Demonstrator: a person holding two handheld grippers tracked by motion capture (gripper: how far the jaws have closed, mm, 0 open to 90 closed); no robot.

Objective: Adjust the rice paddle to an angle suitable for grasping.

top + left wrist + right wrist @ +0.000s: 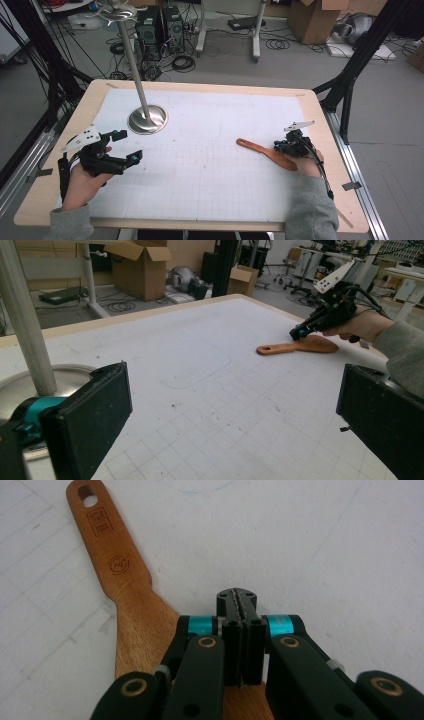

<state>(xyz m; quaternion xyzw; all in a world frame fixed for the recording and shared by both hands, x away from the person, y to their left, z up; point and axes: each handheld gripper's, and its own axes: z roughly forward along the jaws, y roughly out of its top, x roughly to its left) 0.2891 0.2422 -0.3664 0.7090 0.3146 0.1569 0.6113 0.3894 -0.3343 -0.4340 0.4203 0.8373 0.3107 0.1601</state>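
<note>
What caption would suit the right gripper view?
Shut right gripper poised over a wooden spatula lying on the gridded mat.

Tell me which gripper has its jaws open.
The left gripper, near the metal stand: its jaws stand wide apart. The right gripper, over the wooden spatula, is shut.

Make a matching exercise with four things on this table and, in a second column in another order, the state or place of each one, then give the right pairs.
Things
1. flat brown wooden spatula
2. round shiny metal stand base
3. left gripper
4. right gripper

States or places
A. jaws shut, over the spatula's wide end
B. jaws wide open, nothing between them
C. lies flat on the white gridded mat, hole at its handle end
D. stands near the mat's far left corner, carries an upright pole

Pairs: 1-C, 2-D, 3-B, 4-A
</note>
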